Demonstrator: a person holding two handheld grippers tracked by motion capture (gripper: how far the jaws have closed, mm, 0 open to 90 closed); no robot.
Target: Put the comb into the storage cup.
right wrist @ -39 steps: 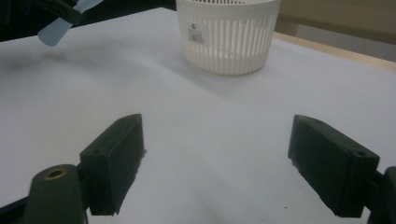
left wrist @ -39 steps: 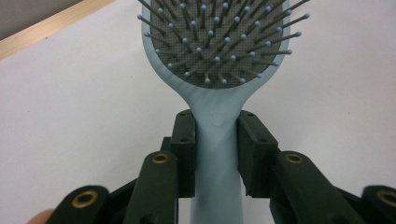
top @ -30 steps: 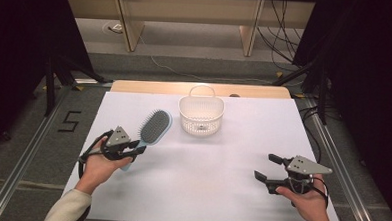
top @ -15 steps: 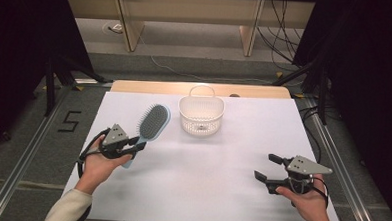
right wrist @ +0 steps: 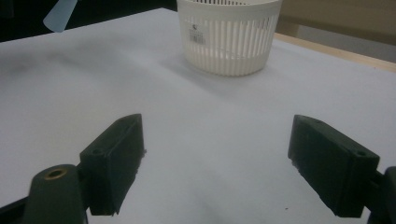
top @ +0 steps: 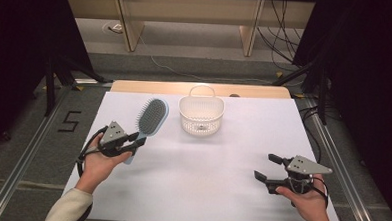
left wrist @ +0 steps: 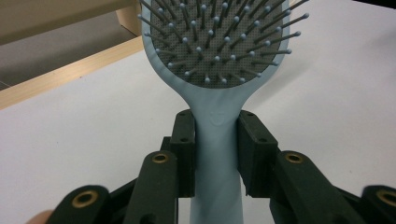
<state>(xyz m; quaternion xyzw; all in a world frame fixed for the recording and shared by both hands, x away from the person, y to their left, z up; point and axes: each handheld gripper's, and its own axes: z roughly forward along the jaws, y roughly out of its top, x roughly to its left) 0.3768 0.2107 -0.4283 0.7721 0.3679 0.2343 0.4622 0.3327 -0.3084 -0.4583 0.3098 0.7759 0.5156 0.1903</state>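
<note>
Two grippers are working over the white tabletop (top: 206, 181), and we are holding a pale blue hairbrush (top: 151, 119) in the left gripper (top: 135, 142), its jaws clamping the handle just below the bristle head. We are keeping the brush near the left edge, its head pointing toward the far edge, with its bristles facing up and slightly toward us. A white slatted basket (top: 201, 115) is standing by the middle of the far edge, just to the right of the brush head and apart from it.

Our right gripper (top: 269, 166) is hovering near the right front corner, its jaws spread wide with nothing between them.

We are judging that the brush is headed for the basket. Because we are gripping a smooth, tapering handle close to the heavy head, the brush could pivot or slide in the pads as we swing it over. The long brush could also catch the basket's rim or upright handle and tip or push the light basket.
</note>
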